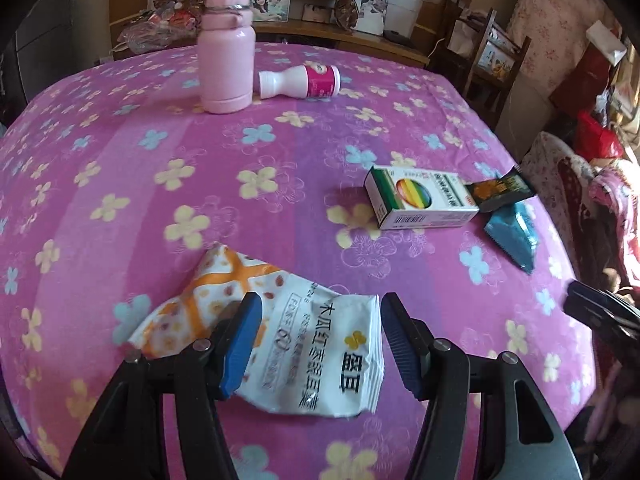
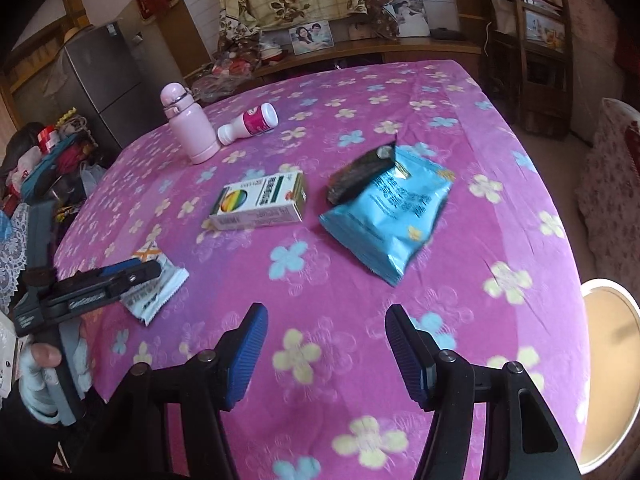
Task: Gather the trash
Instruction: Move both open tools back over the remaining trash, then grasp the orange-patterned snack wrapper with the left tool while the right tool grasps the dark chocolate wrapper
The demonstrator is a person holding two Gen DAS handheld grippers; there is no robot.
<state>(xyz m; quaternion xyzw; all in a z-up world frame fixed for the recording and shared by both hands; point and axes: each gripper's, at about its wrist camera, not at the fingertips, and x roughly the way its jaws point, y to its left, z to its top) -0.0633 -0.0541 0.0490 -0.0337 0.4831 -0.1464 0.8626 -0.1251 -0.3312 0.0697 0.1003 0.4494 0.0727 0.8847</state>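
Observation:
A white and orange snack wrapper (image 1: 280, 328) lies on the pink flowered tablecloth (image 1: 280, 160). My left gripper (image 1: 320, 344) is open, its blue fingers on either side of the wrapper, which lies between them. It shows in the right wrist view (image 2: 132, 274) over the same wrapper (image 2: 160, 284). My right gripper (image 2: 326, 352) is open and empty above the cloth, short of a blue snack bag (image 2: 392, 216) and a dark wrapper (image 2: 360, 172). A white medicine box (image 2: 260, 204) lies left of them. A white and pink bottle (image 2: 250, 122) lies on its side.
A pink flask (image 1: 227, 52) stands upright at the far left beside the fallen bottle (image 1: 300, 82). A wooden chair (image 2: 532, 48) and a shelf with photos stand behind the table. A round tan bin or stool (image 2: 608, 372) sits off the right edge.

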